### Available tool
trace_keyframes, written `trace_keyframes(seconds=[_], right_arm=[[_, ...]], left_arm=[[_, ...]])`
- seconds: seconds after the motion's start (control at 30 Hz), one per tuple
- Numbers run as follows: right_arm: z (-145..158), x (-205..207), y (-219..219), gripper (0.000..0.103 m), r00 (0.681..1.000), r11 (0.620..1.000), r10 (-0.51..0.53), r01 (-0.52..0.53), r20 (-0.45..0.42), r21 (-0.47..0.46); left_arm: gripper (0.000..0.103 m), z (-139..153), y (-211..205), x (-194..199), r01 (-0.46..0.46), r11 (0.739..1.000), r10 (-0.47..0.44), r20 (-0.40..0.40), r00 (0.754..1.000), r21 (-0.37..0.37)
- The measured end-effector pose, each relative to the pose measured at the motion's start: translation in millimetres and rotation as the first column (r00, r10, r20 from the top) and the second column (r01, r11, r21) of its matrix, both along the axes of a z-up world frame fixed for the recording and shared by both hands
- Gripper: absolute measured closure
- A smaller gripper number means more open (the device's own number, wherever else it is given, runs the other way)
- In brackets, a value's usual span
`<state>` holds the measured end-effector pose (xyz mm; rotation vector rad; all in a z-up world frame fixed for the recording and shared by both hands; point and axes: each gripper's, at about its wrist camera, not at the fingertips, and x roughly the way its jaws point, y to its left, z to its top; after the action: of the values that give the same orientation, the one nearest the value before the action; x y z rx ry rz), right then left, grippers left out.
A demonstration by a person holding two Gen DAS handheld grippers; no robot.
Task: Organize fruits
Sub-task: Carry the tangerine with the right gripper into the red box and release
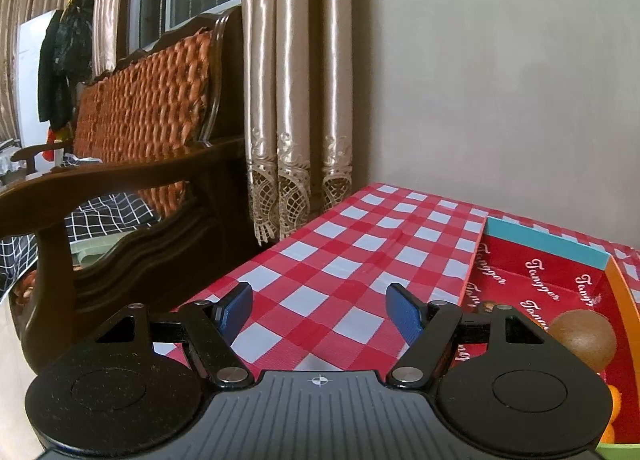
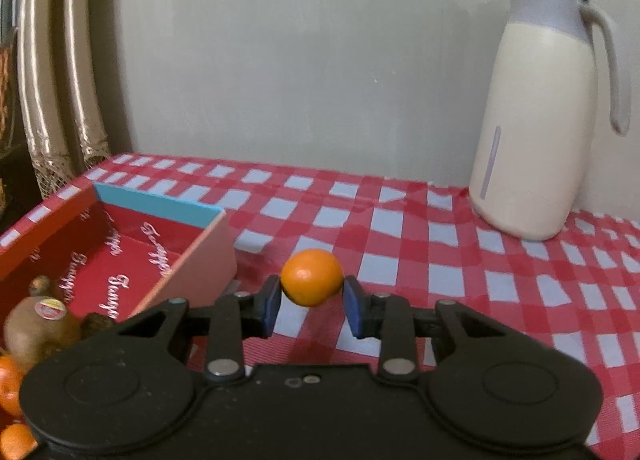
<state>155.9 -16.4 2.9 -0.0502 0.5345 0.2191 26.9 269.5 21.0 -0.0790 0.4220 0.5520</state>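
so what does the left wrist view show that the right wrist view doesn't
Only the left wrist view: the wooden bench with its woven back, the hanging clothes, and the left hand-held gripper, open over bare cloth.

Only the right wrist view: the cream jug, and the right hand-held gripper shut on a small orange.

Both: the checked tablecloth, the red box, a kiwi inside it, and the curtain.

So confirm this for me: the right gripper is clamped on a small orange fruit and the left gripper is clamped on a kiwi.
Half right. The right gripper is shut on the small orange fruit, as the right wrist view shows. The left gripper holds nothing: in the left wrist view its jaws stand open over the checked tablecloth, and the kiwi lies in the red box beside it.
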Motion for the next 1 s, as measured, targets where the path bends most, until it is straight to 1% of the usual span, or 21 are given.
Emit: trace_keyframes(seconds=[0.2, 0.43, 0.73, 1.0], right_arm=[[26.9, -26.4, 8.1, 0.071, 0.997, 0.999, 0.053, -0.053, 0.061, 0.007], [44.8, -50.9, 28.2, 0.071, 0.986, 0.991, 0.133, -0.133, 0.104, -0.002], [44.6, -66.7, 51.6, 0.071, 0.973, 0.979, 0.205, -0.203, 0.104, -0.025], [41.2, -73.4, 58.2, 0.071, 0.971, 0.975, 0.224, -0.223, 0.086, -0.025]], left_arm=[[0.03, 3.5, -8.9, -3.7, 0.014, 1.0, -0.013, 0.008, 1.0, -0.004], [0.03, 6.6, -16.3, -8.5, 0.027, 1.0, -0.027, 0.015, 1.0, -0.011], [0.03, 9.4, -25.6, -9.3, 0.04, 0.999, -0.039, 0.02, 0.999, -0.012], [0.03, 12.0, -36.0, -10.8, 0.056, 0.998, -0.056, 0.019, 0.998, -0.015]])
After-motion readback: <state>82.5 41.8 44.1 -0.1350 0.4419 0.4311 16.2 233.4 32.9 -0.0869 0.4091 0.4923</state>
